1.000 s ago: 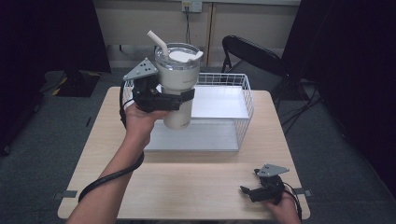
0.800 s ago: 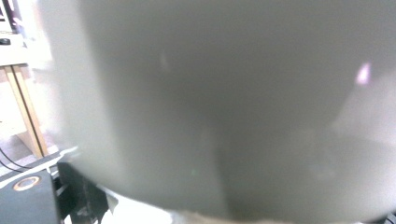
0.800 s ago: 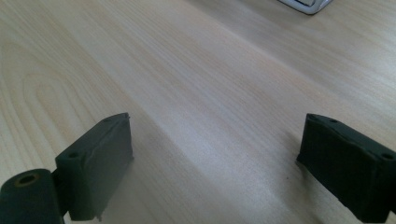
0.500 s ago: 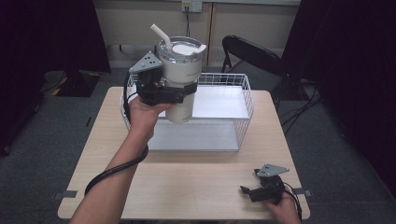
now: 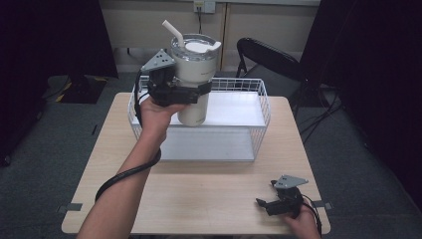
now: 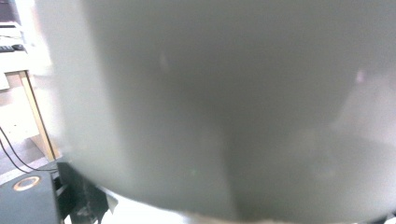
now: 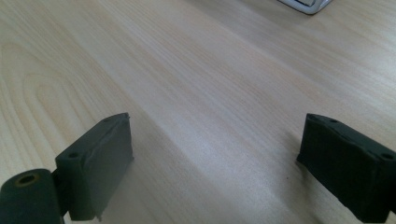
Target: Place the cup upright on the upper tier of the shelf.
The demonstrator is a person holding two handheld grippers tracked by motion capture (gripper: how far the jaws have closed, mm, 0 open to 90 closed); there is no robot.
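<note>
Upper centre of the high view: the left hand-held gripper [image 5: 191,93] clamps a cream tumbler [image 5: 195,74] with straw [image 5: 173,31], held upright above the white wire basket [image 5: 263,107]. Lower right: the right hand-held gripper [image 5: 266,205], jaws wide apart and empty, rests on the bench [image 5: 209,191].

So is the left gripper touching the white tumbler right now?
Touching. In the high view the left gripper is clamped around the tumbler and carries it, raised over the wire basket.

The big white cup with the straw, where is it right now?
In the high view, the cup is up in the air at the table's far left, clamped in the left gripper above the wire basket.
</note>
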